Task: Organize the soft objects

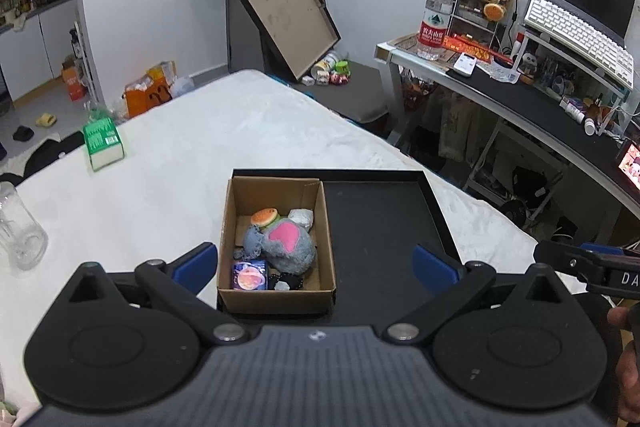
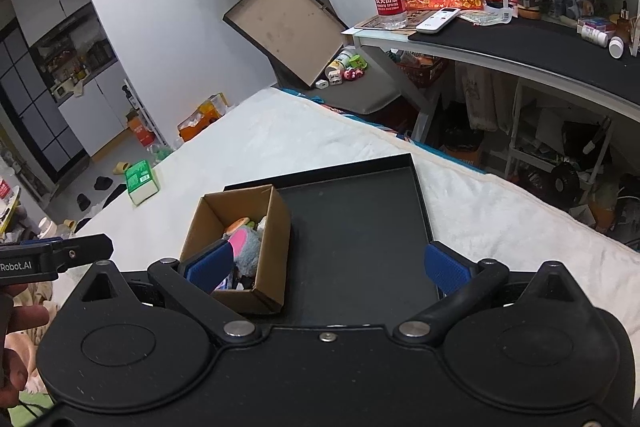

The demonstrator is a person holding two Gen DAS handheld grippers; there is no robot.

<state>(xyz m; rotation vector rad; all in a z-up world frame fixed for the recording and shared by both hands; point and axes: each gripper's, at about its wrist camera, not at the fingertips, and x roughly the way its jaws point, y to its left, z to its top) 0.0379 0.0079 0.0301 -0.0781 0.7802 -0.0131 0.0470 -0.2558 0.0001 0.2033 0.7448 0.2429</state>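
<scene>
Both pairs of tongs hang empty above a white, fleecy bed, their blue pads spread wide apart. In the left wrist view the left tongs (image 1: 316,265) frame a small open cardboard box (image 1: 276,239) just ahead and below, in the lower middle of the frame; the box stands in the left part of a shallow black tray (image 1: 380,227). Inside lie a grey plush toy (image 1: 280,247) with a pink patch, a squashy burger-shaped toy (image 1: 265,217), a crumpled white piece and a small blue-purple packet. In the right wrist view the right tongs (image 2: 328,269) face the tray's bare matte floor, with the box off to lower left behind the left pad. The left hand looks nearer the box. A green carton (image 1: 102,145) lies apart at left.
</scene>
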